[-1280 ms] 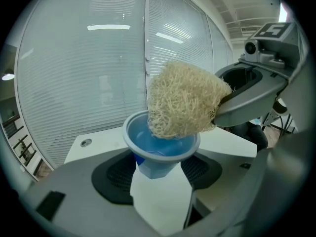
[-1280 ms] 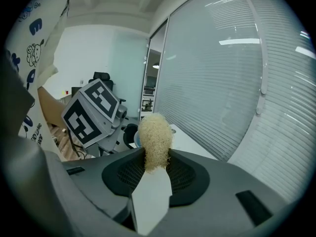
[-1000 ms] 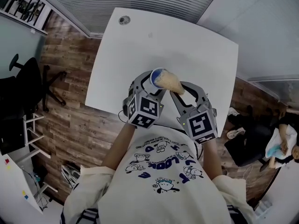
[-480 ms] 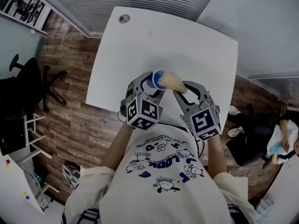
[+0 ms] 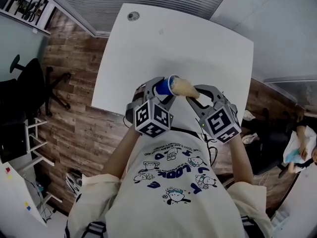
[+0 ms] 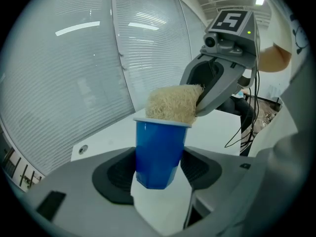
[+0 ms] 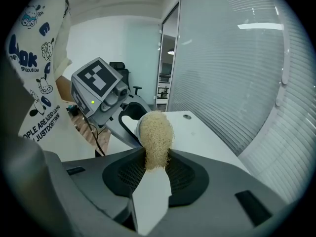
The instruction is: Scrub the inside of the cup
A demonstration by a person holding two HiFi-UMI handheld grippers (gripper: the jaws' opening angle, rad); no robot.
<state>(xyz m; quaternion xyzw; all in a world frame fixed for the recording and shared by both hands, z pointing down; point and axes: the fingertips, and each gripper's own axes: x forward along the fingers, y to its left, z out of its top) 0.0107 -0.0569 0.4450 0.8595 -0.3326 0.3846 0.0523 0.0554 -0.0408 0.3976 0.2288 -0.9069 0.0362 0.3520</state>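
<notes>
With the left gripper (image 6: 159,179) clamped on the blue cup (image 6: 160,149), held tilted over the near edge of the table (image 5: 198,48), the right gripper (image 7: 155,166), its jaws just tightened on the scrub sponge (image 7: 155,132) (whose tip sits in the cup's mouth), would do best to push deeper and twist against the walls.

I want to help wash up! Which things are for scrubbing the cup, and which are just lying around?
For the job: blue cup, held in the left gripper; fibrous scrubber at its mouth, in the right gripper, whose jaws just closed further on it.
Just around: white table, black office chair.
</notes>
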